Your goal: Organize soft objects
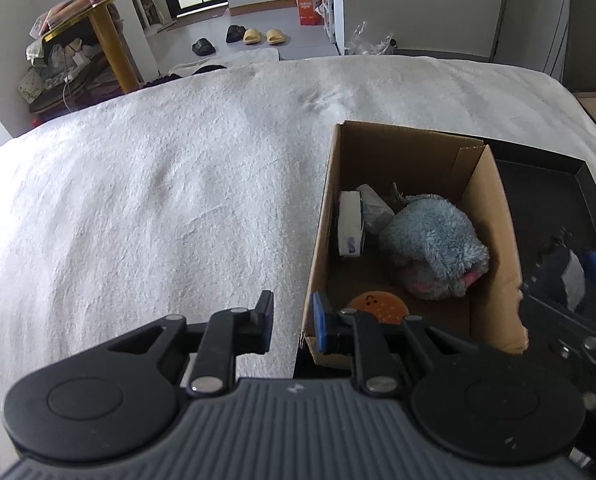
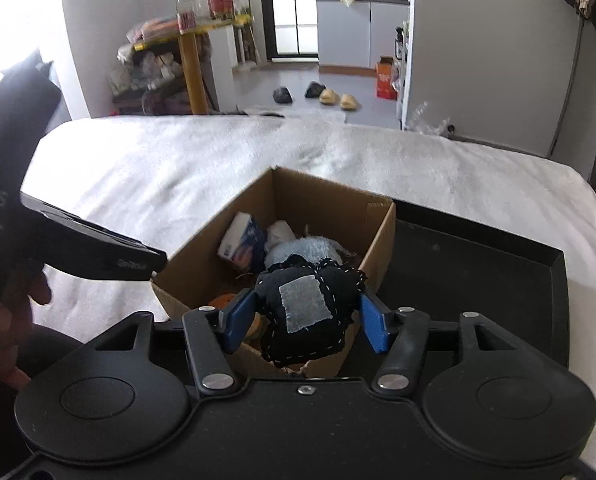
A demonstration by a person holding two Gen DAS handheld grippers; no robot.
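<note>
The dark stitched cushion [image 2: 308,316] hangs over the near end of the cardboard box [image 2: 378,240], between the right gripper's [image 2: 304,322] parted blue pads, the right pad clear of it. Inside lie a blue plush toy [image 1: 434,246], tissue packet [image 1: 348,226] and orange disc [image 1: 378,307]. The left gripper [image 1: 292,326] holds nothing, jaws slightly apart.

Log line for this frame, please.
right gripper: open around black patched plush, over cardboard box | left gripper: nearly closed, empty | box holds blue plush
</note>
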